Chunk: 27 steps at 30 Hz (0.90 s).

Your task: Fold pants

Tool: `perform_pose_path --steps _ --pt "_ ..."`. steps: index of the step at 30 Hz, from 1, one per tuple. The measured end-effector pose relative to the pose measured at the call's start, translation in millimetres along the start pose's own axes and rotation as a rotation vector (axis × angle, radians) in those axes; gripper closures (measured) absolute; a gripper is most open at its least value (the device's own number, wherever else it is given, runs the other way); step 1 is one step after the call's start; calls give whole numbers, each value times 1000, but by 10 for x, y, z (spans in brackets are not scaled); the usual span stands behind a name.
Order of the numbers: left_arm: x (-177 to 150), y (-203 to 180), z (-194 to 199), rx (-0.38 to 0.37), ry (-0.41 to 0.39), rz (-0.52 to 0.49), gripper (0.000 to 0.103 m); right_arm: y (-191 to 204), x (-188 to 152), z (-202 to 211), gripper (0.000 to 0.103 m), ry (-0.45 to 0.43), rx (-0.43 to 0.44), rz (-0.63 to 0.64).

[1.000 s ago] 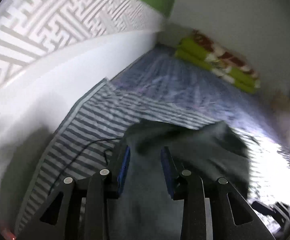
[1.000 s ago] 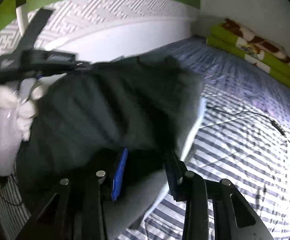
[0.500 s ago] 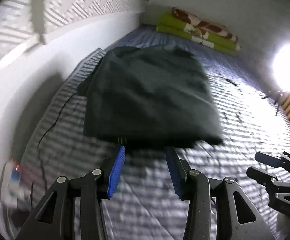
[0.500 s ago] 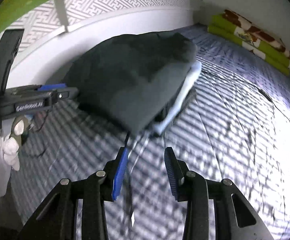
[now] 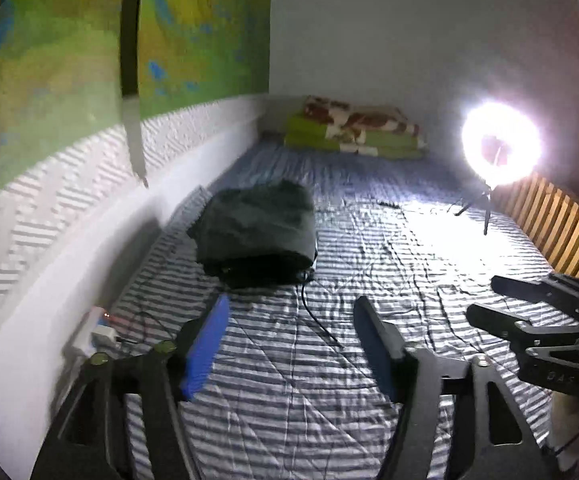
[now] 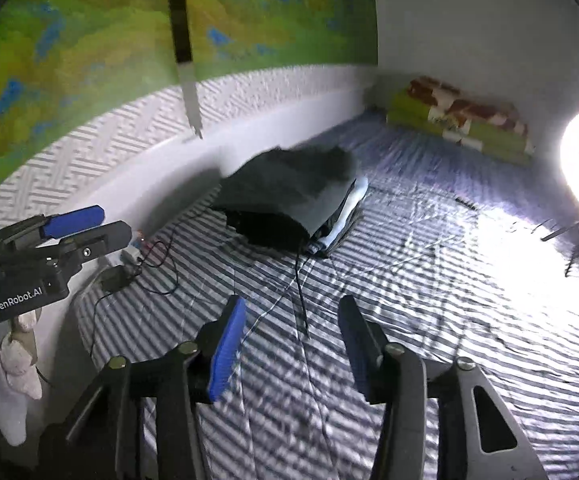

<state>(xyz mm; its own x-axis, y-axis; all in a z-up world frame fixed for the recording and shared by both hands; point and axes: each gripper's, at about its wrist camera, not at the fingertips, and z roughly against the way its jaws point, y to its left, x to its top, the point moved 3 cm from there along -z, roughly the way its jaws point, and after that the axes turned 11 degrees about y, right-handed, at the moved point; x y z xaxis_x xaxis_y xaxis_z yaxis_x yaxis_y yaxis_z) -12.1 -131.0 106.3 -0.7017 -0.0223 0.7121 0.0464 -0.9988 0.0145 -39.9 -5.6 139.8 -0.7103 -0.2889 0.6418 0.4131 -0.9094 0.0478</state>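
The dark folded pants [image 5: 257,232] lie in a compact stack on the striped bed sheet near the left wall, also seen from the right wrist as pants [image 6: 289,200] on top of other folded clothes with white edges. My left gripper [image 5: 289,308] stands open, well back from the stack, with nothing between its fingers. My right gripper [image 6: 289,312] is open too and empty, a good way short of the pile. The right gripper [image 5: 529,312] shows at the right edge of the left wrist view, the left gripper [image 6: 77,224] at the left of the right wrist view.
A black cable [image 6: 301,292] runs from the stack toward me across the striped sheet [image 5: 369,360]. A charger and wires [image 6: 129,256] lie by the white wall. A ring light [image 5: 499,144] glares at right beside a wooden slatted rail [image 5: 561,232]. Green bedding [image 5: 353,132] lies at the far end.
Both grippers let go of the pants, which dropped onto the pile by the wall. Both grippers have pulled back and up, and their fingers have spread wider.
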Motion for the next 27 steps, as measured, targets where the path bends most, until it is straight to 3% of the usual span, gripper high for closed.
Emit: perform_pose_path --steps 4,6,12,21,27 --pt "-202 -199 563 -6 -27 -5 23 25 -292 486 36 -41 -33 -4" --pt "-326 -275 772 10 -48 -15 14 30 -447 710 35 -53 -48 -11" --pt "-692 -527 1205 22 -61 -26 7 -12 -831 1070 29 -75 -72 -54" --pt "-1192 -699 1262 -42 -36 37 4 -19 -1263 1155 27 -58 -89 -104" --pt "-1467 -744 1106 -34 -5 74 4 -1 -1522 1105 27 -38 -101 -151"
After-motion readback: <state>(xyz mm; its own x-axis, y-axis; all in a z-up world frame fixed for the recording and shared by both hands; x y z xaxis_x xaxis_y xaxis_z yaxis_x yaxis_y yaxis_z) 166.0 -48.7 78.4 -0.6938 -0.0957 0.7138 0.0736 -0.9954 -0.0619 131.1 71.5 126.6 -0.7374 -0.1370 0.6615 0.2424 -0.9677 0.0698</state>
